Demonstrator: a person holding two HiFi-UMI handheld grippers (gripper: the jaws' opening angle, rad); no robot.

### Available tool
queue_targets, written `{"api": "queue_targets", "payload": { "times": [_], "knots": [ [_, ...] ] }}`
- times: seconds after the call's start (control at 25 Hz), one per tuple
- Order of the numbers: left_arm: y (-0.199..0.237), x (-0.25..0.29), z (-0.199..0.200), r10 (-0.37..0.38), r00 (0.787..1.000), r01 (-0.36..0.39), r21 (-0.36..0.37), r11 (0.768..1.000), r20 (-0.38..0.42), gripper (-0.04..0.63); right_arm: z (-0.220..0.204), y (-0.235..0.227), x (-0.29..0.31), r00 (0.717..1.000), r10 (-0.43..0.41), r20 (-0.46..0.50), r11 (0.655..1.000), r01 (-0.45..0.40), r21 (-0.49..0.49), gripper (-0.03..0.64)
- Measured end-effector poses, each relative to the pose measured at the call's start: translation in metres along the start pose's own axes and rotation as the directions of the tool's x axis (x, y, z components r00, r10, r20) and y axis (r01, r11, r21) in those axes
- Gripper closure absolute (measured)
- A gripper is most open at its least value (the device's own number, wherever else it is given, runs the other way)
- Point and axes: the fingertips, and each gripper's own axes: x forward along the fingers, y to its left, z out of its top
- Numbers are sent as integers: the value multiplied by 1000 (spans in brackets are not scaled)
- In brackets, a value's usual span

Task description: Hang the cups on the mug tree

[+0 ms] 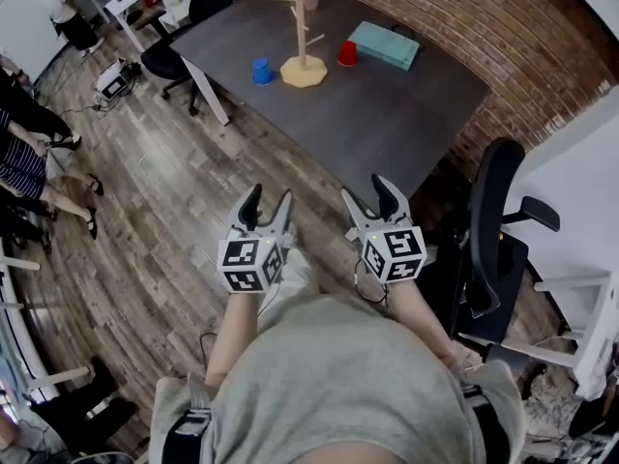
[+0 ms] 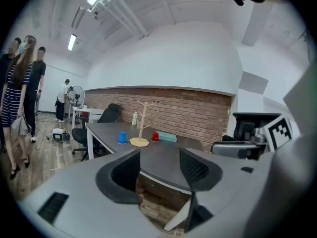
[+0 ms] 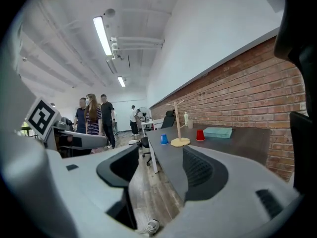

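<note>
Hand-held grippers (image 1: 270, 197) (image 1: 366, 189), jaws apart, empty

Pale bare-wood mug tree (image 1: 304, 29) on a matt dark-grey table (image 1: 387, 114), beside rough brick wall (image 1: 464, 17).

Dark table (image 1: 387, 114), wooden mug tree (image 1: 304, 39) between blue cup (image 1: 262, 71) and red cup (image 1: 347, 54), teal box (image 1: 385, 44)
</note>
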Motion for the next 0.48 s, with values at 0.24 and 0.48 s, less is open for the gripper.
{"api": "queue_targets", "payload": {
  "times": [0.24, 0.48],
  "knots": [
    [31, 46, 16, -12, 1000, 12, 9, 1000, -3, 354, 14, -15, 48, 1000, -30, 8, 1000, 30, -2, 344],
    [64, 96, 37, -37, 999, 38, 26, 999, -13, 353, 35, -33, 96, 997, -76, 20, 997, 76, 1, 344]
  ]
}}
